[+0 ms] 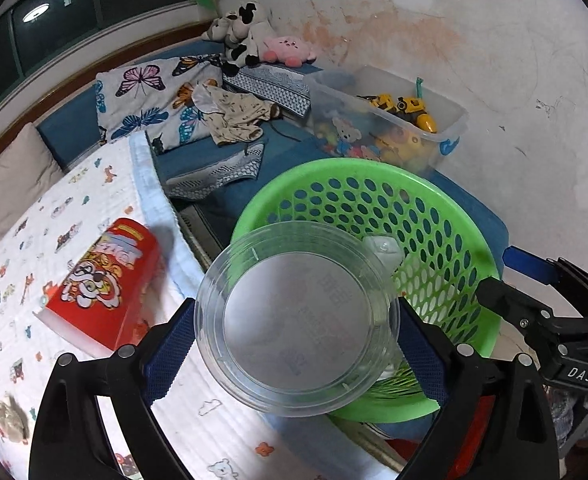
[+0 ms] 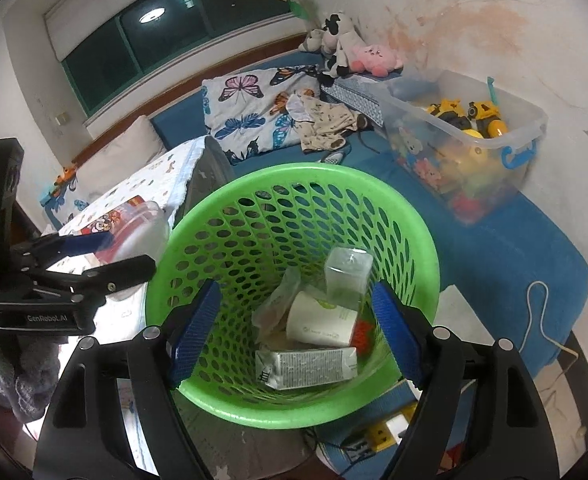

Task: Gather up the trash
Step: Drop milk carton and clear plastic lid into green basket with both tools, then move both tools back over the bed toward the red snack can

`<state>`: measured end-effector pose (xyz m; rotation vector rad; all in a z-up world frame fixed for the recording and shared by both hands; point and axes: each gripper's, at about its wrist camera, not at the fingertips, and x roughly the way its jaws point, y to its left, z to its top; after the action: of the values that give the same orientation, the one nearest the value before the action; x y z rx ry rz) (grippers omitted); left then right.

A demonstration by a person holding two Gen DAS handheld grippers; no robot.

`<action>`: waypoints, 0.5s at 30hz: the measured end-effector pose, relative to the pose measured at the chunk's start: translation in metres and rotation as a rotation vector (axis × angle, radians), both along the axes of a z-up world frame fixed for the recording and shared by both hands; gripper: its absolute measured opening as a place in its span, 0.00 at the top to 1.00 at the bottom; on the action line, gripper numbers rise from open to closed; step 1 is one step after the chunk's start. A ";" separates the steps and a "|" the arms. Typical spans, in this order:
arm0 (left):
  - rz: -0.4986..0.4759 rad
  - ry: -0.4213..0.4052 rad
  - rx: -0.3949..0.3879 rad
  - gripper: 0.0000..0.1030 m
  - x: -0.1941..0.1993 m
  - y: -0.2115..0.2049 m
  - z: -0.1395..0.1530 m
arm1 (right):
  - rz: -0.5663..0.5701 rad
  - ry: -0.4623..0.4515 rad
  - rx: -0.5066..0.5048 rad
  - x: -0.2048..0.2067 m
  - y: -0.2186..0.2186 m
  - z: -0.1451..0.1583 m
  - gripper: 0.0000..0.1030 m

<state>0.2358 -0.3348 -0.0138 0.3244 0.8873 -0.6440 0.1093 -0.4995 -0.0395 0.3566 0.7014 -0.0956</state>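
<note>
My left gripper [image 1: 296,338] is shut on a clear round plastic container [image 1: 294,320], held just left of the green perforated basket [image 1: 470,248]. The container also shows in the right wrist view [image 2: 142,228], at the basket's left rim. My right gripper [image 2: 294,328] is open and empty above the green basket [image 2: 294,180]. In the basket lie a white paper cup [image 2: 320,320], a clear plastic box [image 2: 348,276], a flattened carton [image 2: 306,368] and wrappers. A red snack tube [image 1: 102,280] lies on the white printed blanket.
A clear tub of toys [image 1: 390,120] stands against the wall behind the basket. Butterfly bedding [image 1: 150,100], clothes and plush toys [image 1: 250,32] lie on the blue bed. A crumpled beige scrap [image 1: 8,420] lies on the blanket at lower left. A power strip [image 2: 382,432] is on the floor.
</note>
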 end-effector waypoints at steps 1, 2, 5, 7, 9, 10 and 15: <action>-0.004 0.004 -0.007 0.11 -0.001 0.000 0.000 | -0.002 0.000 0.002 0.000 0.000 0.000 0.24; -0.009 0.007 -0.015 0.10 -0.002 0.001 0.000 | -0.004 0.000 0.005 -0.001 -0.001 0.000 0.24; -0.021 0.000 -0.034 0.09 -0.007 0.004 0.003 | -0.007 0.000 0.009 -0.002 0.000 0.000 0.24; -0.026 0.000 -0.042 0.08 -0.009 0.006 0.006 | -0.007 -0.001 0.010 -0.003 0.002 0.000 0.24; -0.025 -0.006 -0.044 0.08 -0.012 0.009 0.009 | -0.004 -0.004 0.009 -0.003 0.005 0.002 0.24; -0.025 -0.008 -0.048 0.08 -0.013 0.011 0.010 | -0.002 -0.006 0.008 -0.003 0.006 0.003 0.24; 0.003 -0.028 -0.062 0.08 -0.019 0.033 0.019 | 0.014 -0.025 -0.004 -0.006 0.016 0.012 0.24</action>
<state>0.2170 -0.3015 0.0050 0.2760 0.8393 -0.6609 0.1029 -0.4831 -0.0279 0.3490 0.6792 -0.0794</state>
